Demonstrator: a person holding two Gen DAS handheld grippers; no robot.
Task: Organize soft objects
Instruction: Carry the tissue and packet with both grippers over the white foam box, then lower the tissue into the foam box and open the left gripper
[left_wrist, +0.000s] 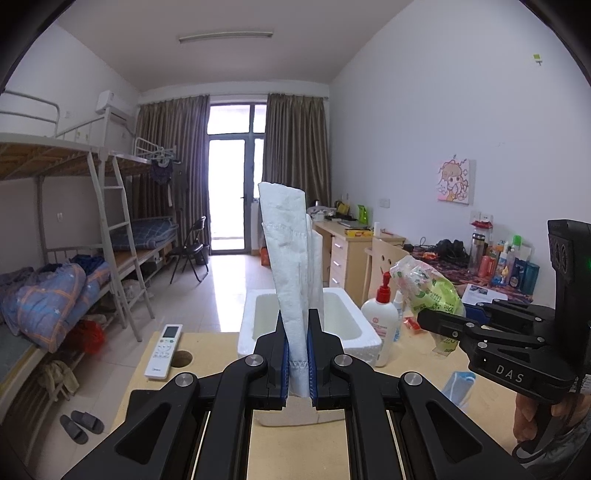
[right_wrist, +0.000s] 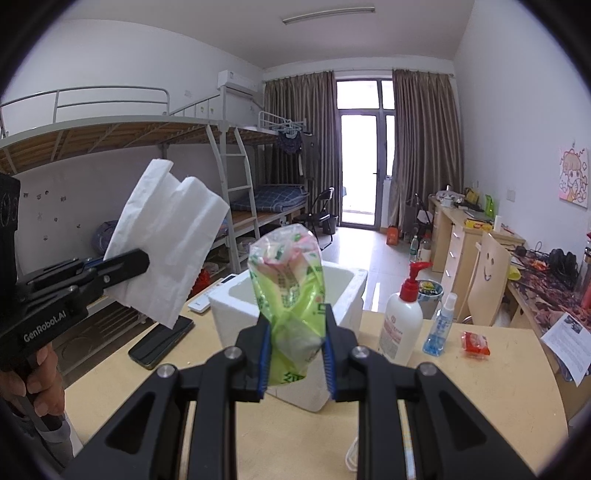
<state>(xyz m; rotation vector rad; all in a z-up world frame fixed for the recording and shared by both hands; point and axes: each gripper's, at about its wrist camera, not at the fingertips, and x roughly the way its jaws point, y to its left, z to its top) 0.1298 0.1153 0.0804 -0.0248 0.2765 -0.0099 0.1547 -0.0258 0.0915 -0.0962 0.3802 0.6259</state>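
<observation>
My left gripper (left_wrist: 298, 363) is shut on a folded white paper towel (left_wrist: 288, 258) that stands upright between its blue pads, held above the table. In the right wrist view the same white towel (right_wrist: 166, 240) hangs from the left gripper (right_wrist: 142, 264) at the left. My right gripper (right_wrist: 297, 354) is shut on a green and pink plastic tissue pack (right_wrist: 290, 291), also seen as the green pack (left_wrist: 428, 291) at the right of the left wrist view. A white foam box (left_wrist: 365, 338), open at the top, stands on the table just beyond both grippers; the foam box (right_wrist: 351, 295) sits behind the pack.
A lotion pump bottle (right_wrist: 400, 325), a small spray bottle (right_wrist: 441, 325) and a red packet (right_wrist: 476, 343) stand right of the box. A remote (left_wrist: 164, 350), a dark phone (right_wrist: 160, 343) and a blue face mask (left_wrist: 458, 387) lie on the table. Bunk beds line the left wall.
</observation>
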